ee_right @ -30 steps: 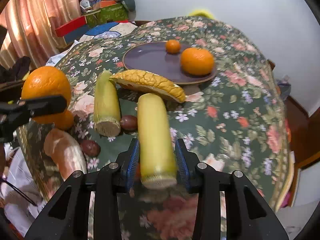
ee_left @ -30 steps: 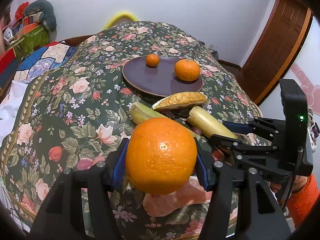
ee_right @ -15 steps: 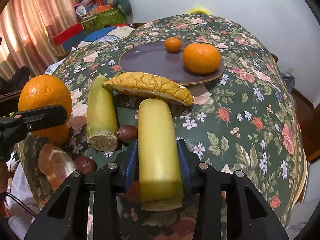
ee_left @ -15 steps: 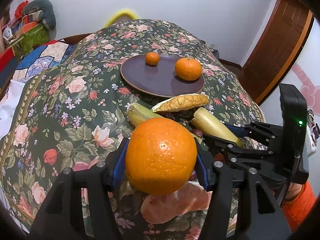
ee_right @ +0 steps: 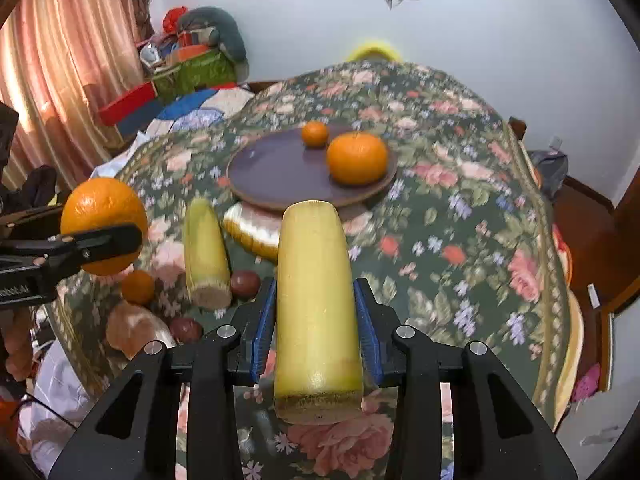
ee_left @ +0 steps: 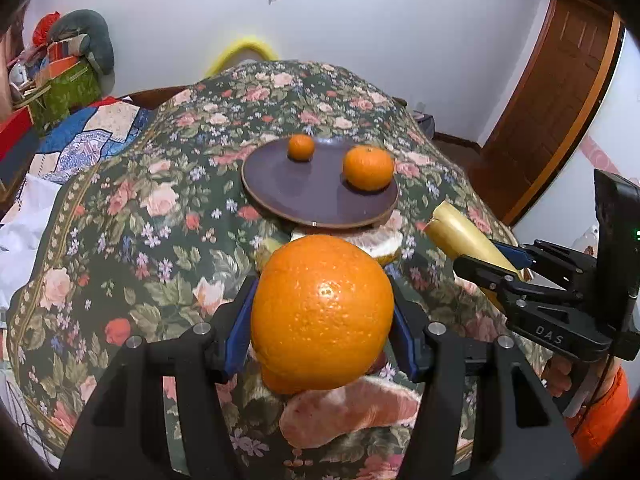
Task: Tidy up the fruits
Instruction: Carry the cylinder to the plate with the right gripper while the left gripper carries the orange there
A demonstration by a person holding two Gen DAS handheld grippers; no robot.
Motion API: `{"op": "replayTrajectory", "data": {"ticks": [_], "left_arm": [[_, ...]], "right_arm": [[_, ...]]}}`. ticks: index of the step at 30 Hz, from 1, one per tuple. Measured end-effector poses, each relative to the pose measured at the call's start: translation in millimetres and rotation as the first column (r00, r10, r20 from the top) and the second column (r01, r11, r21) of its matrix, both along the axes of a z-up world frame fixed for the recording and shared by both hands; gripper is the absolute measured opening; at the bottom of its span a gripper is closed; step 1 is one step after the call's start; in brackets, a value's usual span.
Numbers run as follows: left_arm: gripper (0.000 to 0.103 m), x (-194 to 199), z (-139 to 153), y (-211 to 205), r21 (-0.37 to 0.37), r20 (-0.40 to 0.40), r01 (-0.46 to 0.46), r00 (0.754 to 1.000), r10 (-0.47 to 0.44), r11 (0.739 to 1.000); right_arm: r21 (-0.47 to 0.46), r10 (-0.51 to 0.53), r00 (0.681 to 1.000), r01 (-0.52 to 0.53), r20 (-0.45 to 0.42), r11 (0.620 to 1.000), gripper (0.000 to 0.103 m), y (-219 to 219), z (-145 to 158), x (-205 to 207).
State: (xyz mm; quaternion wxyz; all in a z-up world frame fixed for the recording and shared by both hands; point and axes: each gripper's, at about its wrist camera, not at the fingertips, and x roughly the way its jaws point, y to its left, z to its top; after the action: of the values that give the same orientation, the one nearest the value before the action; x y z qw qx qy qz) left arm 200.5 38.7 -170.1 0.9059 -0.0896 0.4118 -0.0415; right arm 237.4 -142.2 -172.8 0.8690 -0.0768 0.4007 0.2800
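a large orange (ee_left: 322,312), round and dimpled, is held up off the floral cloth, and a pale yellow sugarcane piece (ee_right: 316,308) with cut ends is also raised, pointing toward the plate (ee_right: 272,172). the dark purple plate carries a small mandarin (ee_right: 315,133) and a bigger mandarin (ee_right: 357,157), apart from each other. on the cloth near the plate lie a second cane piece (ee_right: 205,254), a yellow-rinded melon slice (ee_right: 252,230), a tiny orange (ee_right: 137,287) and two dark brown fruits (ee_right: 245,283).

Both grippers are matte black plastic frames with triangular cut-outs, silver screw heads at the joints, and ribbed blue pads (ee_right: 262,332) lining the fingers. The right gripper (ee_left: 492,258) carries pale "DAS" lettering, a small green light and a thin cable. The hand (ee_left: 560,376) behind it wears an orange sleeve (ee_left: 604,412).
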Motion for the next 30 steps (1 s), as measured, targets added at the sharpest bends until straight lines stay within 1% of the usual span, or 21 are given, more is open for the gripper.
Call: {"op": "replayTrajectory", "data": {"ticks": [3, 8, 15, 21, 24, 30], "left_arm": [[0.059, 5.4, 5.3, 1.9, -0.016, 0.011, -0.004, 1.000, 0.004, 1.000], [0.059, 17.6, 14.6, 3.0, -0.008, 0.039, -0.006, 0.999, 0.007, 1.000], [0.059, 39.8, 20.2, 11.1, -0.010, 0.065, -0.021, 0.998, 0.022, 1.000], [0.059, 62.6, 12.7, 19.1, -0.008, 0.062, -0.030, 0.998, 0.030, 1.000], [0.059, 76.6, 5.6, 23.8, -0.005, 0.048, -0.036, 0.998, 0.036, 0.999], [0.059, 101.5, -7.5, 34.1, -0.023, 0.018, -0.035, 0.999, 0.036, 0.999]], "right_arm": [[0.015, -0.007, 1.000, 0.007, 0.024, 1.000, 0.035, 1.2, 9.3, 2.5], [0.060, -0.017, 0.999, 0.014, 0.051, 0.998, 0.035, 8.3, 24.5, 12.1], [0.094, -0.022, 0.997, 0.015, 0.072, 0.995, 0.035, 21.0, 32.1, 29.0], [0.110, -0.026, 0.997, 0.019, 0.066, 0.994, 0.035, 29.6, 28.6, 49.7], [0.112, -0.028, 0.997, 0.021, 0.068, 0.993, 0.035, 33.4, 26.7, 59.1], [0.100, -0.026, 0.998, 0.020, 0.060, 0.995, 0.035, 45.1, 19.0, 76.9]]}}
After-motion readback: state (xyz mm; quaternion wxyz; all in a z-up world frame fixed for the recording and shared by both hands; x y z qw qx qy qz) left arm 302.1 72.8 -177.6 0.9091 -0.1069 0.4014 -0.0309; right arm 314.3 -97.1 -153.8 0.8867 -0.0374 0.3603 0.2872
